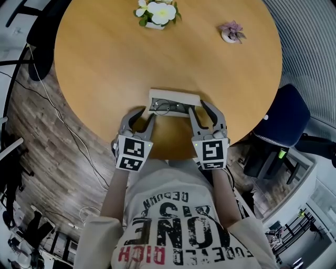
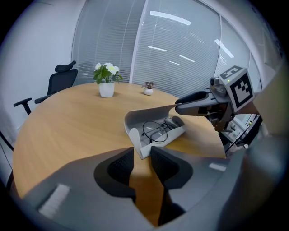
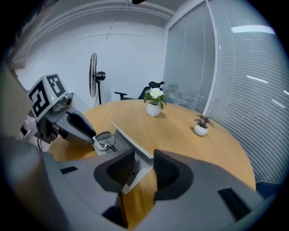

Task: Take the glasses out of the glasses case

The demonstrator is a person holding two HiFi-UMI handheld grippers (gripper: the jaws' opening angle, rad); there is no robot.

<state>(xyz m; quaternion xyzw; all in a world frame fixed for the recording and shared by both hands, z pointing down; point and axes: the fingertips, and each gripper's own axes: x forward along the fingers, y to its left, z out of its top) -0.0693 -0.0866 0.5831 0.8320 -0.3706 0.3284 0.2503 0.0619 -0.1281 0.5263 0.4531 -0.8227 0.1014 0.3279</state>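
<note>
Grey glasses case (image 1: 176, 96), open, long axis left-right

an office is indicated by glass partitions with blinds (image 2: 180, 49), a swivel chair (image 2: 56, 83), and a round desk (image 1: 105, 58).

Table (image 1: 105, 68) holds glasses case (image 1: 176, 97); flowerpot (image 1: 156, 16); small plant (image 1: 231, 32).

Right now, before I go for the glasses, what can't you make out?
1. Glasses: the right gripper view shows one lens; that gripper's own jaw hides the rest. Head view: too small to show the arms.
2. Case ends: head view, partly covered by the tips of the left gripper and right gripper.
3. Whether the right gripper's pad touches the case: right gripper view, that jaw covers the spot.
</note>
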